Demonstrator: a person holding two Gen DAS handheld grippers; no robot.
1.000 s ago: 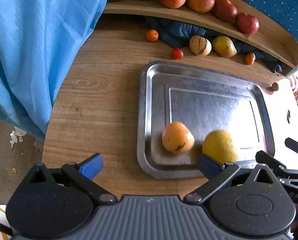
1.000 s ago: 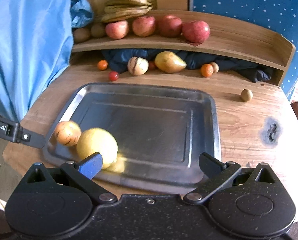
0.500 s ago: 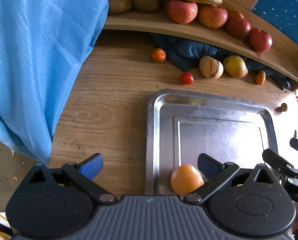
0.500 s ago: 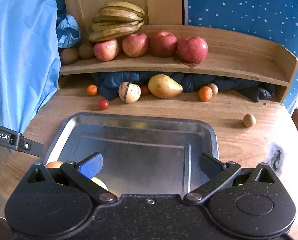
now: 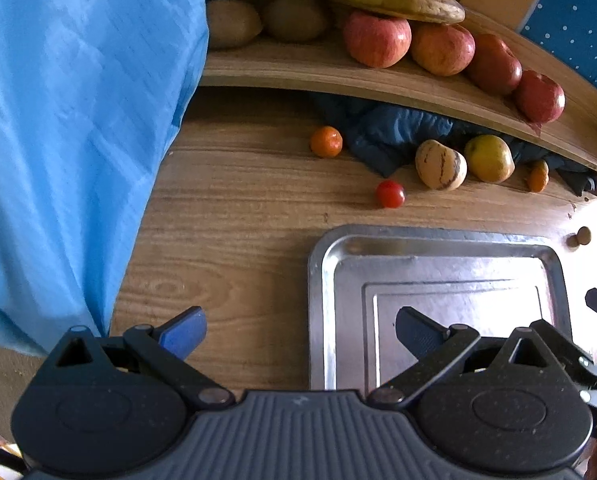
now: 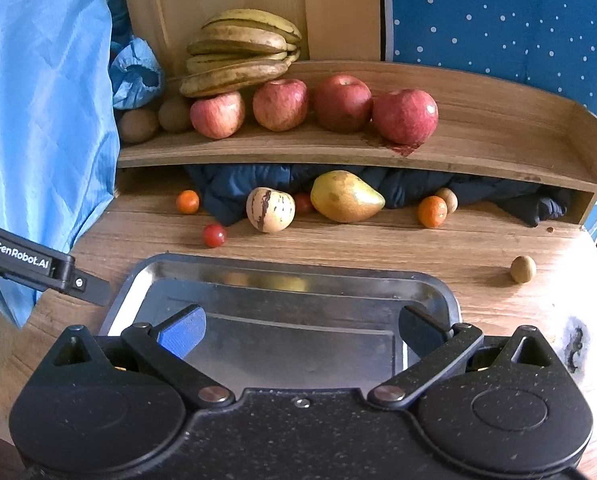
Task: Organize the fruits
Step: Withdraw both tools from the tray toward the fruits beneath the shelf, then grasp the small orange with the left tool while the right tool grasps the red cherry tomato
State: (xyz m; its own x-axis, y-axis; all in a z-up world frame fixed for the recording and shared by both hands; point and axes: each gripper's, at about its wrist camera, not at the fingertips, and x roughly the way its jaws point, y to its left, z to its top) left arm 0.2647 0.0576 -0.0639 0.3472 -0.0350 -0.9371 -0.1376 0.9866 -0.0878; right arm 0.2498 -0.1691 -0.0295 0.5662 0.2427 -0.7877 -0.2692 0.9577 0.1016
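Landmark: metal tray (image 6: 282, 280) on the wooden table (image 6: 418, 248). All places given from it.

Largest first:
- Shelf (image 6: 478, 148), beyond the tray's far edge: bananas (image 6: 242, 52), four red apples (image 6: 342, 104) in a row, two brown kiwis (image 6: 138, 124) at the left end. Reads as the sorted part.
- Tray itself: the visible part holds no fruit in either view; its near part is hidden behind the grippers, so cannot tell what lies there.
- Dark cloth (image 6: 238, 188) under the shelf, behind the tray.
- Loose fruit on the table between tray and shelf, none touching the tray: pear (image 6: 344, 196), striped melon-like fruit (image 6: 270, 210) just left of it, two small oranges (image 6: 432, 211) at either end of the cloth, cherry tomato (image 6: 214, 235) nearest the tray's far-left corner, small brown round fruit (image 6: 522, 269) off the tray's right side.

Grippers: left gripper (image 5: 298, 332) spread wide, nothing between its fingers, straddling the tray's left rim. Right gripper (image 6: 300, 330) likewise spread and empty, over the tray's near half.

Judgement: partly done. Loose pieces still want collecting; no pick is under way.
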